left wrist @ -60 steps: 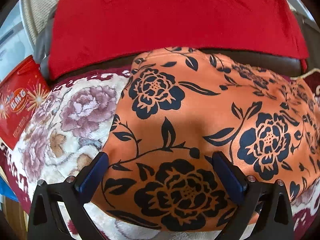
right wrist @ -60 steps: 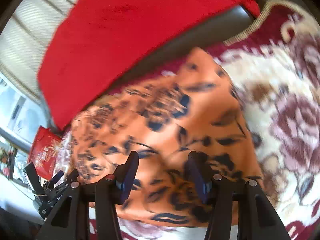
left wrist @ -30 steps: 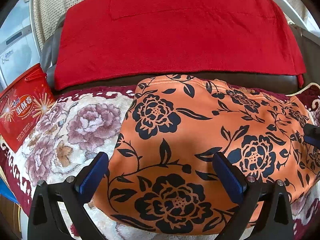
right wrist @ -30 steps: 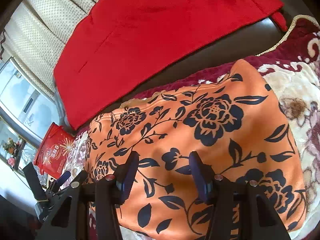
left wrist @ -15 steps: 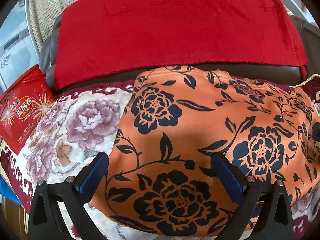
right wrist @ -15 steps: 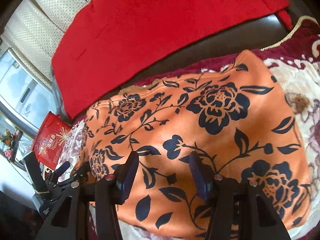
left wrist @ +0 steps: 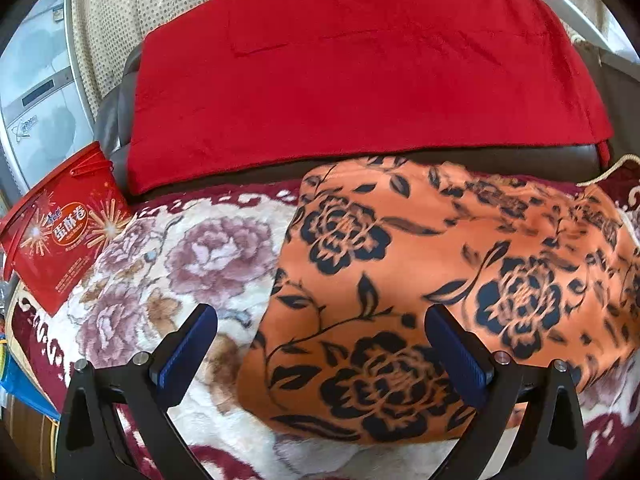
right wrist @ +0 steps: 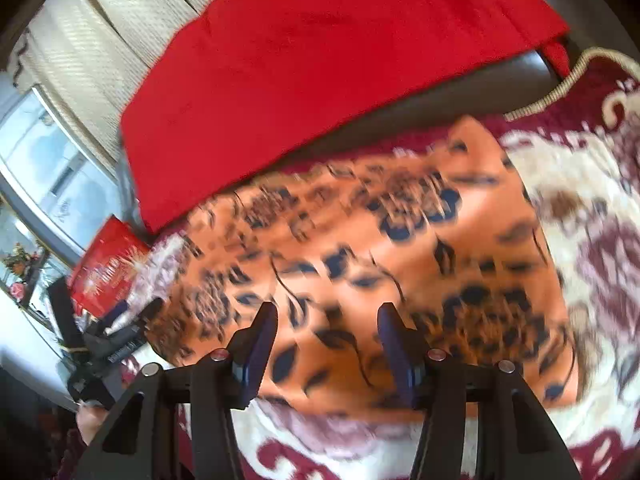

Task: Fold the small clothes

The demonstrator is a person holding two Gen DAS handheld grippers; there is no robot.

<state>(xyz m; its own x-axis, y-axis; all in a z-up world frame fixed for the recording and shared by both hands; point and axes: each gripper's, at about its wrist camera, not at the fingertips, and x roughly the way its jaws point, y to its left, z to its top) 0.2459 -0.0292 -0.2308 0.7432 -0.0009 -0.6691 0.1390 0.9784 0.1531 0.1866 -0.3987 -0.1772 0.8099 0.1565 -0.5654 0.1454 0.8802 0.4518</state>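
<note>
An orange garment with black flowers [left wrist: 420,280] lies folded flat on a floral plush blanket [left wrist: 192,256]. My left gripper [left wrist: 320,352] hovers over its near left corner, open wide, nothing between the blue pads. In the right wrist view the same garment [right wrist: 380,248] is blurred by motion. My right gripper [right wrist: 326,344] hangs above its near edge, jaws apart and empty. The left gripper [right wrist: 120,320] also shows at the far left of that view, held by a hand.
A red cloth [left wrist: 360,80] drapes over the dark sofa back [left wrist: 520,160] behind the garment. A red snack box [left wrist: 60,232] stands at the blanket's left edge. Beige curtains [right wrist: 100,40] and a window are behind.
Both views shifted: in the left wrist view the garment slid right and the blanket shows more at left. The right wrist view swung and blurred. Both jaws kept the same gap.
</note>
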